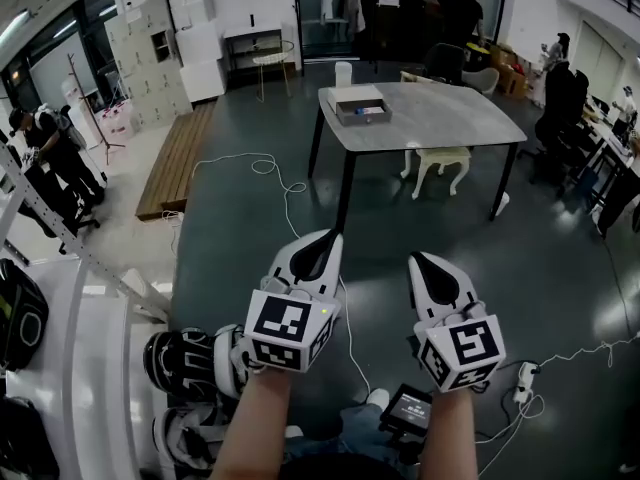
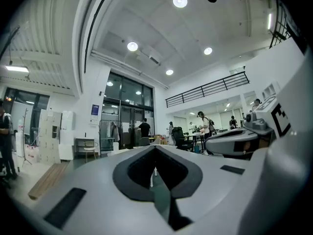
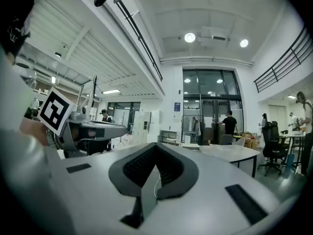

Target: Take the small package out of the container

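Note:
A grey table (image 1: 420,113) stands several steps ahead across the dark floor. On its left end sits a shallow grey container (image 1: 360,106) with a small package (image 1: 368,112) inside, too far off to make out. My left gripper (image 1: 330,236) and right gripper (image 1: 418,258) are held side by side and level in front of me, far short of the table. Both are shut with nothing between the jaws. In the left gripper view the left gripper (image 2: 155,148) has its tips together; the right gripper (image 3: 156,145) looks the same in its own view.
A white stool (image 1: 440,163) stands under the table. White cables (image 1: 270,168) trail over the floor, and a power strip (image 1: 524,378) lies at the right. A wooden platform (image 1: 178,158) lies at the left. People stand at the left and back; office chairs (image 1: 560,118) are at the right.

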{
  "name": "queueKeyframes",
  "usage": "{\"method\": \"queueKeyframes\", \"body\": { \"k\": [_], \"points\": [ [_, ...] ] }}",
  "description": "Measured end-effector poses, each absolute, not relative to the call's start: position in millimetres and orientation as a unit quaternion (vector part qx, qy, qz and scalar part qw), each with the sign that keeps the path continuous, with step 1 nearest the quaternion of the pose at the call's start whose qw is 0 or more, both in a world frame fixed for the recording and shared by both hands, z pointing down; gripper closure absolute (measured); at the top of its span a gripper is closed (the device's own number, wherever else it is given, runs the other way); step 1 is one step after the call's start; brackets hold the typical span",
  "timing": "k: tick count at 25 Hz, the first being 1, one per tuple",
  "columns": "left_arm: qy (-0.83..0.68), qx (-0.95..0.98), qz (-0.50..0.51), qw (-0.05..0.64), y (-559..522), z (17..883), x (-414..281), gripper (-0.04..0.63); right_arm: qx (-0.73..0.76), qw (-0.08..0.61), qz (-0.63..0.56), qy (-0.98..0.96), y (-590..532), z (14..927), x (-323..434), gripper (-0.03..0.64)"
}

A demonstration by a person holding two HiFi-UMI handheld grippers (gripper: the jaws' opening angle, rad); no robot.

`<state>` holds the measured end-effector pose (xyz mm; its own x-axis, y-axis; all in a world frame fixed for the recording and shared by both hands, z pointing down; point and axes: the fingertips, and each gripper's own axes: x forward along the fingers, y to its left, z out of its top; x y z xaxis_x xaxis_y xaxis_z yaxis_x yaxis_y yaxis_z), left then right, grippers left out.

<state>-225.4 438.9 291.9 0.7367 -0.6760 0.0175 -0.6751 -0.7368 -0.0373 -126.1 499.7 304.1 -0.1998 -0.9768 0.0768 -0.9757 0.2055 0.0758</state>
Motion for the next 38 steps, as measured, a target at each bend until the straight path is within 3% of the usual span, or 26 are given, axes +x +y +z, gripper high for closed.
{"method": "queueKeyframes", "body": {
  "k": [15, 23, 38],
  "points": [
    [0.417, -0.908, -0.021, 0.031, 365.9, 302.5, -118.2, 0.583, 0.584, 0.035, 0.018, -0.811, 417.1, 316.3, -0.2, 0.592],
    [0.427, -0.904, -0.035, 0.011, 315.2, 324.8, -119.9, 0.583, 0.574, 0.047, 0.035, -0.817, 369.4, 338.5, 0.4, 0.592],
    [0.373, -0.927, -0.017, 0.026, 113.2, 300.0, -134.9, 0.583, 0.597, 0.059, -0.020, -0.800, 181.3, 299.3, -35.0, 0.592]
  ]
}}
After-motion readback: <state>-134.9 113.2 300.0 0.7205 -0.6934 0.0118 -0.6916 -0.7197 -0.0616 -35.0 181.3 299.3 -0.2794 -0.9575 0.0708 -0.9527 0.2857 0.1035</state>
